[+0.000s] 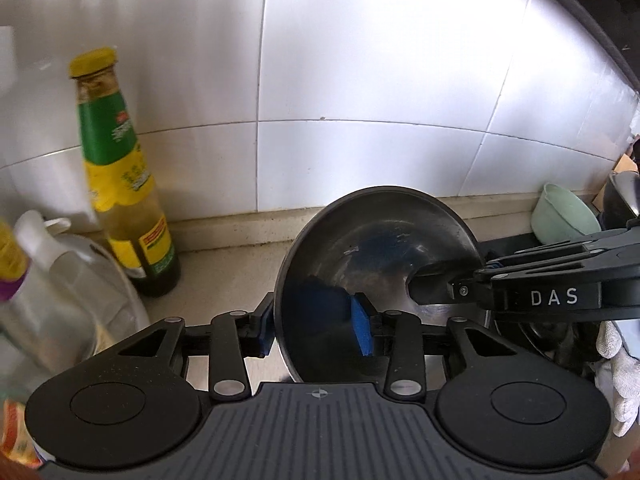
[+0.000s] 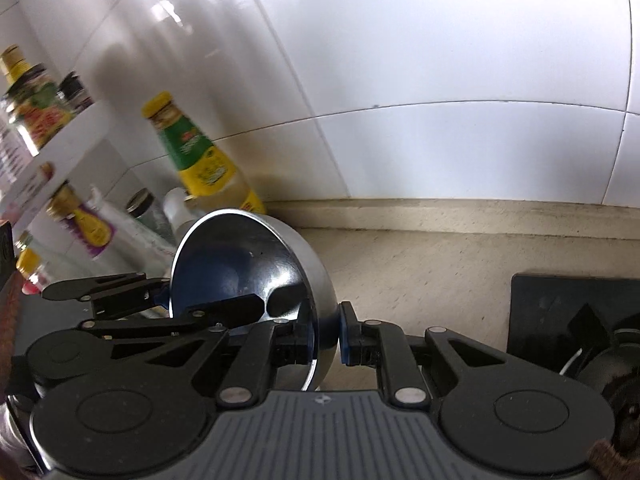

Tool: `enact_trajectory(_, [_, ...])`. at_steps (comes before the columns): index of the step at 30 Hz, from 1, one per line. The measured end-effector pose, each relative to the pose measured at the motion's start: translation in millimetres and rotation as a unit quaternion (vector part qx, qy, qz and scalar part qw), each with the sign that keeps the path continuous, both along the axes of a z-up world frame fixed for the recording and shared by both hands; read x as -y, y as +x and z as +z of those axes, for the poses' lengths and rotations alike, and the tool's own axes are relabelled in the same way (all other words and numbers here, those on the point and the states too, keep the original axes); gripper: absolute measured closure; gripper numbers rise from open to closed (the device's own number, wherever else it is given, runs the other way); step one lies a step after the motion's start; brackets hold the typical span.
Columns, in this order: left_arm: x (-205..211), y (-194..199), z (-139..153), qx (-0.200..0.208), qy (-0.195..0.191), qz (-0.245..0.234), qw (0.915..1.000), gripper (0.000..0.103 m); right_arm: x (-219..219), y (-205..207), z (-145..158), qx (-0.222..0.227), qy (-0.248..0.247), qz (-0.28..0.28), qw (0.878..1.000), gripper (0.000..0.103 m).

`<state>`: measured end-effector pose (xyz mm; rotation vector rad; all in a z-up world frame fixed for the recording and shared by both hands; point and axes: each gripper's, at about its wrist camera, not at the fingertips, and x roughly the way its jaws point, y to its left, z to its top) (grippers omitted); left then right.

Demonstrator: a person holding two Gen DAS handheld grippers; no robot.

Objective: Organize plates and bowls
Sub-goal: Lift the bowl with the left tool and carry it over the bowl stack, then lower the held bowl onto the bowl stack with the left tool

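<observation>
A steel bowl is held on edge above the counter, its hollow facing right in the left wrist view. My left gripper is shut on its near rim, one blue pad outside, one inside. My right gripper reaches in from the right and grips the opposite rim. In the right wrist view the same bowl sits between my right gripper's fingers, which are shut on its rim, while the left gripper holds the far side. A pale green bowl stands at the far right.
A green-and-yellow sauce bottle stands by the white tiled wall, with more bottles and a white rack at the left. A clear lidded container is at lower left. A black mat lies on the beige counter at the right.
</observation>
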<state>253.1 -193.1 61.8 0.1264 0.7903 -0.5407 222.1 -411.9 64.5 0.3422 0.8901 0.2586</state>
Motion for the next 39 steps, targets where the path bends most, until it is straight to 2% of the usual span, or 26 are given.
enact_trajectory(6, [-12, -21, -7, -0.007, -0.001, 0.007, 1.0, 0.053, -19, -23, 0, -0.011, 0.0, 0.018, 1.0, 0.09])
enact_trajectory(12, [-22, -33, -27, -0.033, 0.008, 0.013, 0.9993, 0.053, -30, -36, -19, -0.045, 0.002, 0.024, 0.999, 0.09])
enact_trajectory(26, [-27, -28, -55, -0.068, 0.014, 0.026, 0.9973, 0.056, -38, -28, -51, -0.095, 0.003, 0.036, 0.995, 0.088])
enact_trajectory(29, [-28, -28, -56, -0.062, 0.018, 0.033, 0.9974, 0.056, -38, -26, -53, -0.089, -0.01, 0.031, 0.995, 0.088])
enact_trajectory(32, [-30, -30, -54, -0.049, 0.025, 0.041, 0.9977, 0.05, -36, -25, -53, -0.087, -0.017, 0.029, 0.996, 0.077])
enact_trajectory(35, [-32, -31, -51, -0.035, 0.027, 0.05, 0.9978, 0.038, -36, -26, -50, -0.079, -0.022, 0.031, 0.996, 0.077])
enact_trajectory(39, [-36, -31, -47, -0.026, 0.02, 0.057, 0.9979, 0.035, -37, -28, -47, -0.07, -0.03, 0.037, 0.996, 0.077])
